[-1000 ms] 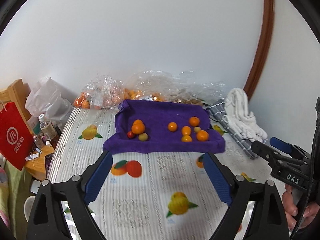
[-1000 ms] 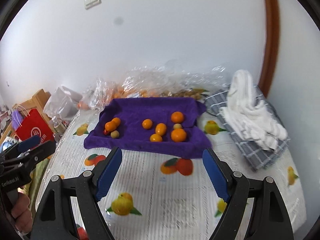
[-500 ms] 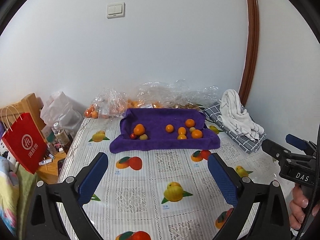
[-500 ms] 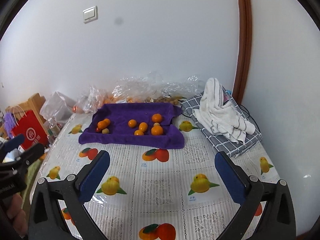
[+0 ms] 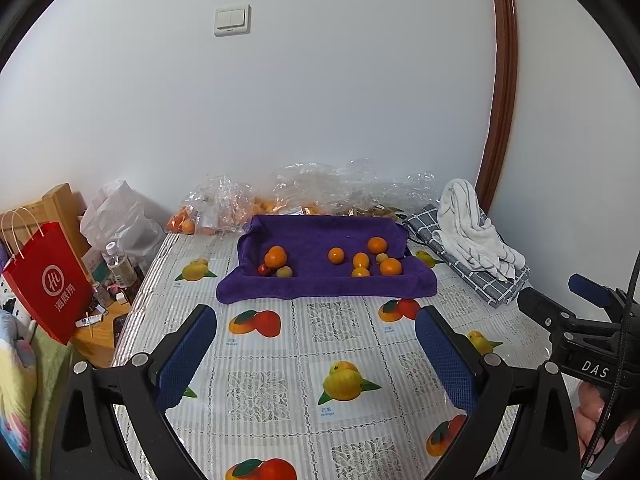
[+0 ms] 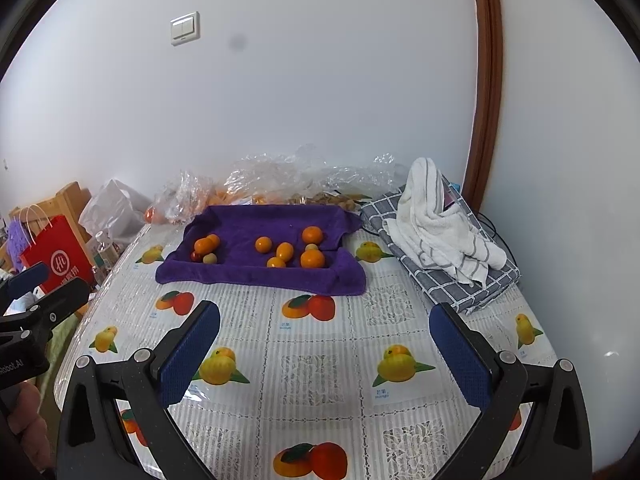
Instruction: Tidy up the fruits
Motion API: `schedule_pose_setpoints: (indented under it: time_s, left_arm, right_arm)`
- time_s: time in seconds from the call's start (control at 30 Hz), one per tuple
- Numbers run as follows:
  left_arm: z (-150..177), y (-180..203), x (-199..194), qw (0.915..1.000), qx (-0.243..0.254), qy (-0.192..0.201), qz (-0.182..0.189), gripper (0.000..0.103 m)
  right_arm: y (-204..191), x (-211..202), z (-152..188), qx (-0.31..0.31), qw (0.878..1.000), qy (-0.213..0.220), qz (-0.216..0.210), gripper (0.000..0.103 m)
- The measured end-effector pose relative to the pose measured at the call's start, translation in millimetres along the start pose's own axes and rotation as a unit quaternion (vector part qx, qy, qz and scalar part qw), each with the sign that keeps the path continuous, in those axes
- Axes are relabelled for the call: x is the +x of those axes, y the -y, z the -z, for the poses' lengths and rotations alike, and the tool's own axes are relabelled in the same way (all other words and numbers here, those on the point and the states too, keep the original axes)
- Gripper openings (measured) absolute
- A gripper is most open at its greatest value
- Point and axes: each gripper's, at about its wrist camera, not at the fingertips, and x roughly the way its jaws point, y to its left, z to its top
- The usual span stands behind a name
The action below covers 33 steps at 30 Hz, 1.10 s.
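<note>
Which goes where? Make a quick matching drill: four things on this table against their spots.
Things:
1. oranges
2. white towel
3. red bag
4. plastic bags

Places:
A. off the table's left edge
B. along the wall behind the purple cloth
C. on the purple cloth
D. on the checked grey cloth

Pairs: 1-C, 2-D, 3-A, 4-B

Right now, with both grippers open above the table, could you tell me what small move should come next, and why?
Probably ease the right gripper forward toward the purple towel: it is open and holds nothing, and the fruit lies well beyond it.
</note>
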Motion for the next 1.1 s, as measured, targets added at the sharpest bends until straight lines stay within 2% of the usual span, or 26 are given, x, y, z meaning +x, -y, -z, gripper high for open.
schedule_pose_setpoints:
  time_s: [1.1]
  left_arm:
    - [1.4, -0.8, -6.5, 1.0000, 0.002, 0.005, 0.008, 0.101]
  right_arm:
    - [0.0, -0.5, 2.8, 0.002, 1.000, -0.002, -0.004, 0.103]
